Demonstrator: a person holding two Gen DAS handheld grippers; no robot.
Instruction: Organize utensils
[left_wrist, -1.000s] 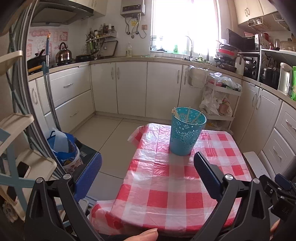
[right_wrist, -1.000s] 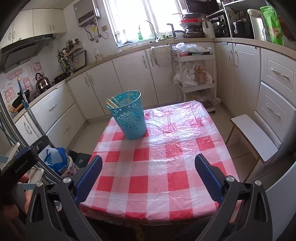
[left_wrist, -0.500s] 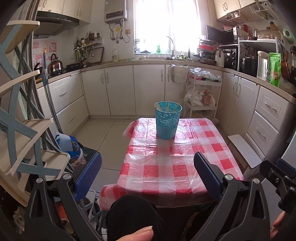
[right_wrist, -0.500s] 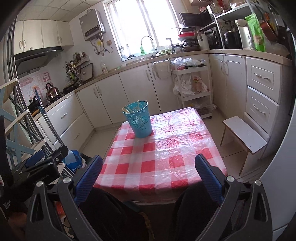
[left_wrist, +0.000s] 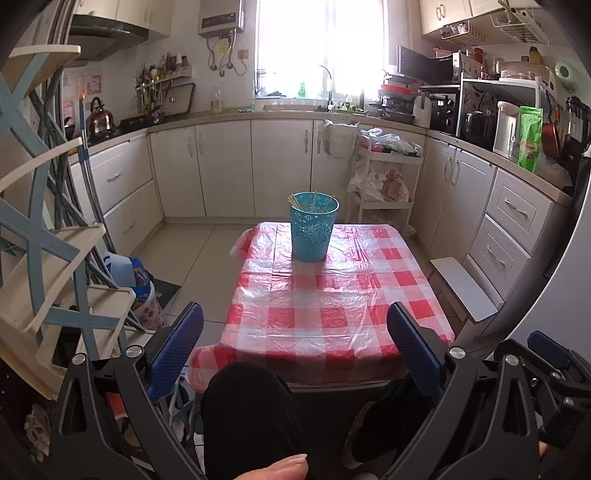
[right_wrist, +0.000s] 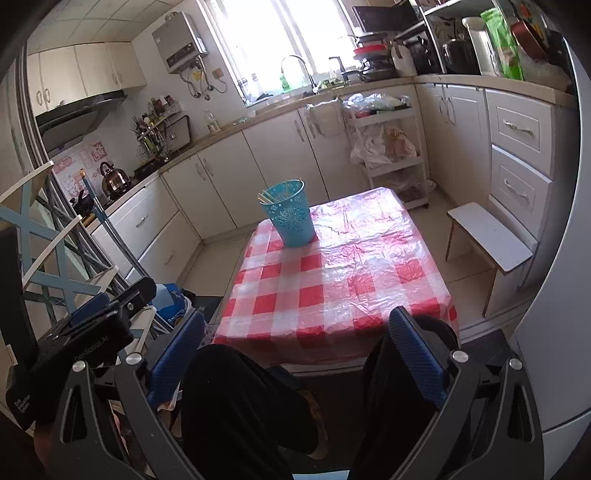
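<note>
Left gripper (left_wrist: 294, 343) hangs with its blue fingers (left_wrist: 176, 347) spread wide, nothing between them, well back from the near edge of the table (left_wrist: 340, 317). Right gripper (right_wrist: 295, 349) is the same story: jaws apart, empty, held back over the person's dark-trousered knees (right_wrist: 236, 398). A thumb tip (left_wrist: 277, 467) shows at the bottom of the left wrist view.

Out beyond the fingers, the red-and-white checked tablecloth (right_wrist: 332, 280) covers the whole tabletop under a glossy clear plastic sheet. At the far end, left of centre, stands the turquoise perforated utensil holder (left_wrist: 313, 230), upright. Pale chopsticks (left_wrist: 295, 202) lean inside it, their tips poking just above the rim. No other utensil shows on the cloth.

Right of the table, a small white stool (right_wrist: 491, 240) sits near the drawer fronts. Far right, a white trolley (left_wrist: 384, 184) carries bags. Far left on the counter, a kettle (left_wrist: 99, 118). On the left, a blue-and-cream shelf rack (left_wrist: 40, 236) with a blue bag (left_wrist: 136, 273) on the floor beside it.
</note>
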